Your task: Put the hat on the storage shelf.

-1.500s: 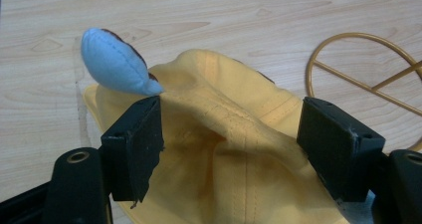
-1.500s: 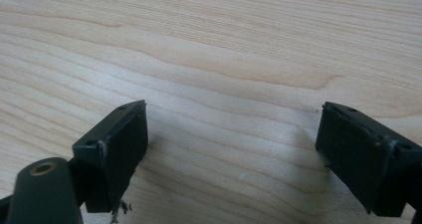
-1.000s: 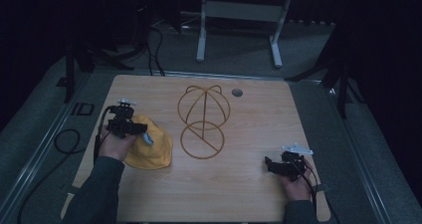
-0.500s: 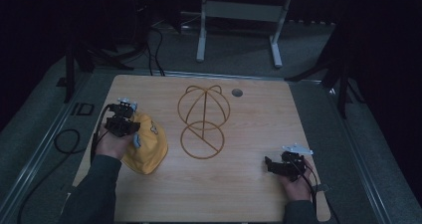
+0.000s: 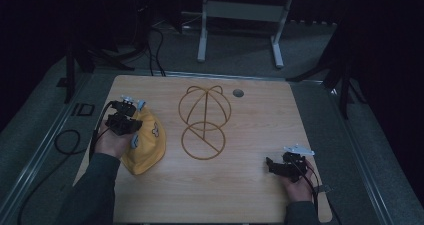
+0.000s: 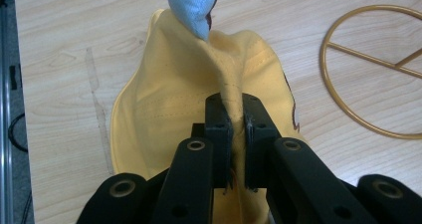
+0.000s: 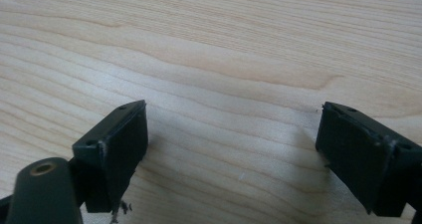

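Note:
A yellow cap (image 5: 146, 146) with a light blue brim hangs at the table's left side, lifted partly off the wood. My left gripper (image 5: 131, 128) is shut on a pinched fold of the yellow cap (image 6: 199, 84), its jaws pressed tight on the cloth, and the blue brim (image 6: 193, 5) droops beyond them. A gold wire hat stand (image 5: 205, 120) stands mid-table, its round base ring (image 6: 373, 69) showing to the side of the cap. My right gripper (image 5: 270, 166) rests open near the front right corner; its jaws (image 7: 231, 154) stand wide apart over bare wood.
A small round grommet (image 5: 238, 92) sits in the wooden tabletop (image 5: 250, 130) behind the stand. Cables lie on the floor left of the table, and a metal frame stands behind it.
My left gripper has lifted and drawn the cap toward the left; the cap has bunched from a flat spread into a hanging fold. The right gripper has stayed put.

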`<control>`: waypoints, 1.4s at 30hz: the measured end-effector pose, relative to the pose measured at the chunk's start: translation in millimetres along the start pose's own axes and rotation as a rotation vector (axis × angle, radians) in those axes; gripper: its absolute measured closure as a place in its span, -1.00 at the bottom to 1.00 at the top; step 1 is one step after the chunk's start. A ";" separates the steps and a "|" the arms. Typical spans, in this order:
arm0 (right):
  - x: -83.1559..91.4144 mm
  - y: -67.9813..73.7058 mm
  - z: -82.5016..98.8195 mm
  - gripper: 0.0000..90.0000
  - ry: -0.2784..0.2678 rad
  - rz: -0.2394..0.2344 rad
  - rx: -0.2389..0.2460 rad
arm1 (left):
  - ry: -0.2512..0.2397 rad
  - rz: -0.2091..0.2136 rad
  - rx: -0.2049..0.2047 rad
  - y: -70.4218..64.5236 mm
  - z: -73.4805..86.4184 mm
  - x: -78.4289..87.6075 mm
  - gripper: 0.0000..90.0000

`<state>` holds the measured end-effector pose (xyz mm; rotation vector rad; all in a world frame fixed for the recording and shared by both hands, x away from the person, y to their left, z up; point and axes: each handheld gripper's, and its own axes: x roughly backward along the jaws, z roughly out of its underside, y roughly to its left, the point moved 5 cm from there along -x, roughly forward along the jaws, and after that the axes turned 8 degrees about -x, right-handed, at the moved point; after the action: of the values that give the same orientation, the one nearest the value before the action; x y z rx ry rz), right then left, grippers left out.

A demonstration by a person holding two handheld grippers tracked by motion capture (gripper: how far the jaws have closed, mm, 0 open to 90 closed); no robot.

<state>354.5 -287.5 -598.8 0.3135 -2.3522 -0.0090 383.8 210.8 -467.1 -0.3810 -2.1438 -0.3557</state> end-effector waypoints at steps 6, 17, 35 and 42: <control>0.0 0.0 0.0 -0.71 0.000 0.000 0.000 | -0.016 0.025 -0.009 2.8 -3.0 6.0 0.88; 0.0 0.0 0.0 -0.71 0.000 0.000 0.000 | -0.030 0.065 -0.037 5.0 -5.8 15.5 0.88; 0.0 0.0 0.0 -0.71 0.000 0.000 0.001 | -0.069 0.159 -0.103 5.3 -10.6 29.5 0.88; 0.0 0.0 0.0 -0.71 0.000 0.000 0.000 | -0.072 0.160 -0.091 8.5 -11.4 32.3 0.88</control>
<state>354.5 -287.6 -598.8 0.3138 -2.3524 -0.0084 377.9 218.5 -433.1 -0.6222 -2.1552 -0.3536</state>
